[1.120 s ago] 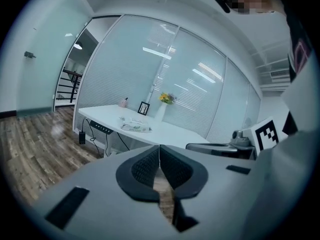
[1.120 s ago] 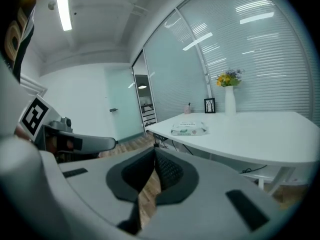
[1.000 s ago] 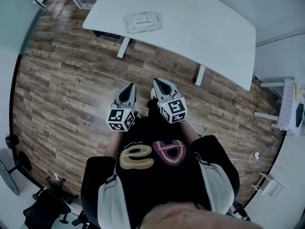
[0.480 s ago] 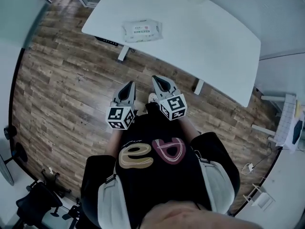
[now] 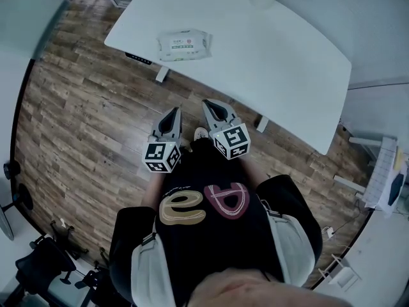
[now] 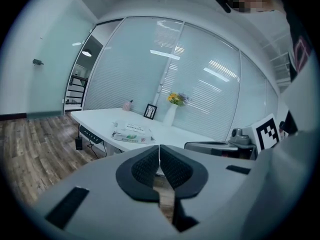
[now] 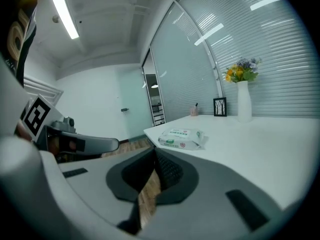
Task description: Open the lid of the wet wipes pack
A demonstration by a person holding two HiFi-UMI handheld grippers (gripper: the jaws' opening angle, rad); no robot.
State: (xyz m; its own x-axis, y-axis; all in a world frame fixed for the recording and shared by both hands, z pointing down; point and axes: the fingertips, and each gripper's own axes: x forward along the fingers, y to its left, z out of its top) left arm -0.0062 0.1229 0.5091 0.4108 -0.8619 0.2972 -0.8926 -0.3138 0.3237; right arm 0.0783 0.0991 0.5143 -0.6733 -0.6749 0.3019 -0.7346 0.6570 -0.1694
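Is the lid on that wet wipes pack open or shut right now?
Shut, as far as shows: the wet wipes pack lies flat on the table with no flap raised in any view.

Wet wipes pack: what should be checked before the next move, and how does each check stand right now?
1. Pack on table, near its edge: ok.
2. Lid flat on pack: ok.
3. Left gripper empty: ok, jaws shut.
4. Right gripper empty: ok, jaws shut.
5. Both at the pack: not ok, over floor, short of table.
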